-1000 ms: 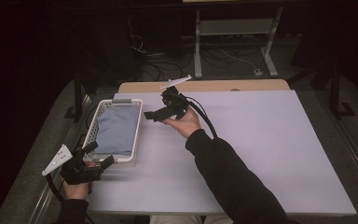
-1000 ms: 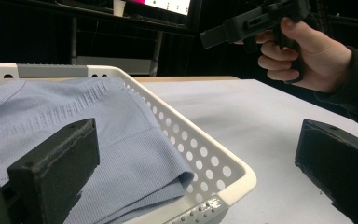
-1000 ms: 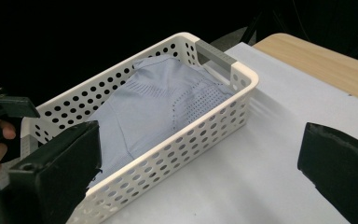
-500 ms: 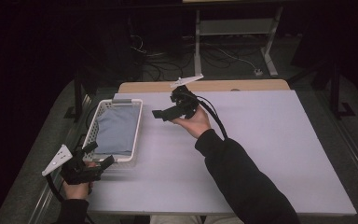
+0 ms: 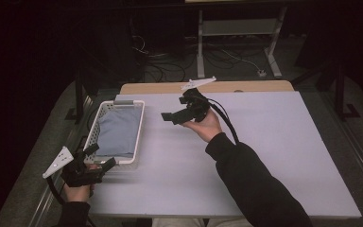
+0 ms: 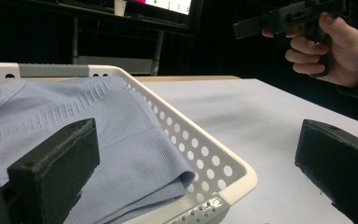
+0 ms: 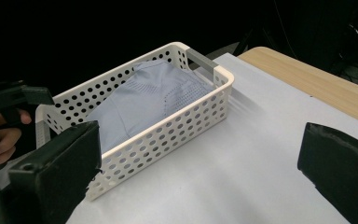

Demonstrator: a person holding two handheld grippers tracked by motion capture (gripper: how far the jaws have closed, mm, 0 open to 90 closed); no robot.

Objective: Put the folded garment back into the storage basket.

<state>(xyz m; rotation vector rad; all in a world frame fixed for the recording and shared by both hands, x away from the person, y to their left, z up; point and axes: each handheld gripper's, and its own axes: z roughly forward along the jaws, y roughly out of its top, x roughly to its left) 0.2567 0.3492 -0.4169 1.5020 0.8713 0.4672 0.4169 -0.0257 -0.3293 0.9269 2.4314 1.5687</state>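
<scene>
The counter (image 5: 274,156) carries a pale covering over most of its top, with a wooden strip bare along the far edge; a white perforated basket (image 5: 105,109) stands at its left side, near the left edge; a folded light-blue garment (image 5: 117,131) lies inside the basket, filling most of it; the right tongs (image 5: 170,116) are held in the air above the counter's middle, just right of the basket, jaws apart and empty; the left tongs (image 5: 99,157) rest at the basket's near corner, jaws spread wide, one jaw over the garment and the other outside the basket wall, gripping nothing.
</scene>
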